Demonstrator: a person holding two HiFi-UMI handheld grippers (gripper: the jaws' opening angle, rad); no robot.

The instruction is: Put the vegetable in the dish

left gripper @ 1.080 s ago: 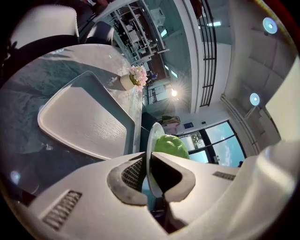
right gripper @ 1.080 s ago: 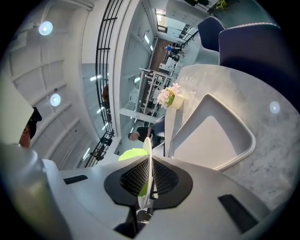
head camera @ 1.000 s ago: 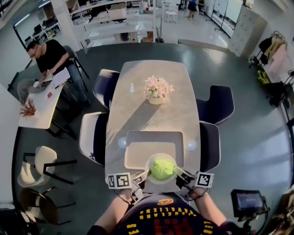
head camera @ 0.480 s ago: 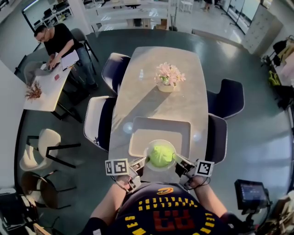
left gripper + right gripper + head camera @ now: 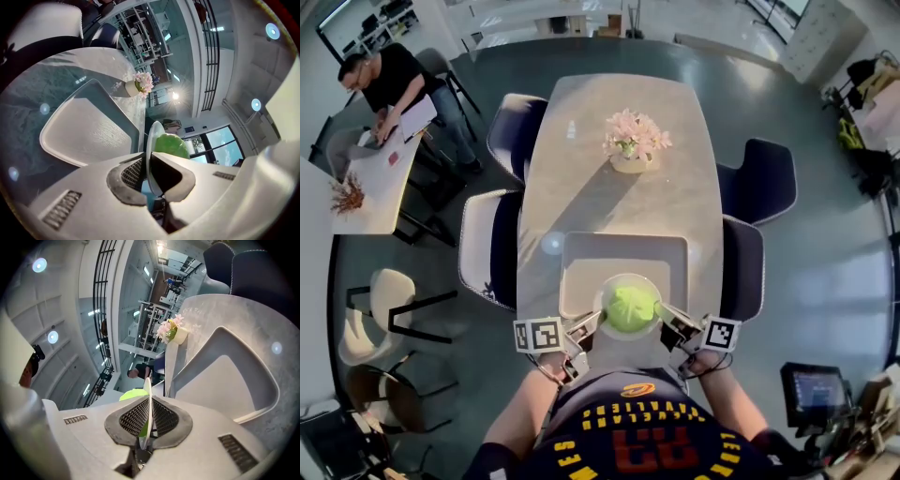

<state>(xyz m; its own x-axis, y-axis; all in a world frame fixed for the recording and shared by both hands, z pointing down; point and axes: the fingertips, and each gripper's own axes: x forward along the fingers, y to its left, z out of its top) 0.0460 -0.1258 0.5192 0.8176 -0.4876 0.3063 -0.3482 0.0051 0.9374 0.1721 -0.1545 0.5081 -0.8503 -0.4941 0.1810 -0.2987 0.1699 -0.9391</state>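
Observation:
A green leafy vegetable (image 5: 630,307) lies in a round white dish (image 5: 607,292) held just above the near edge of a pale tray (image 5: 581,258). My left gripper (image 5: 591,322) is shut on the dish's left rim; in the left gripper view the dish (image 5: 153,140) runs edge-on between the jaws with the vegetable (image 5: 171,145) behind it. My right gripper (image 5: 666,318) is shut on the right rim; its own view shows the thin rim (image 5: 148,401) pinched between the ribbed pads (image 5: 162,419), the vegetable (image 5: 132,393) to the left.
A long grey table (image 5: 581,150) carries the tray and a pot of pink flowers (image 5: 631,143). Dark chairs (image 5: 757,183) stand on both sides. A person (image 5: 382,82) sits at a side table at the far left. A small screen (image 5: 812,394) is at lower right.
The dish with the vegetable stays gripped by both grippers. The head view has shifted, so the table and flowers sit a little differently in frame.

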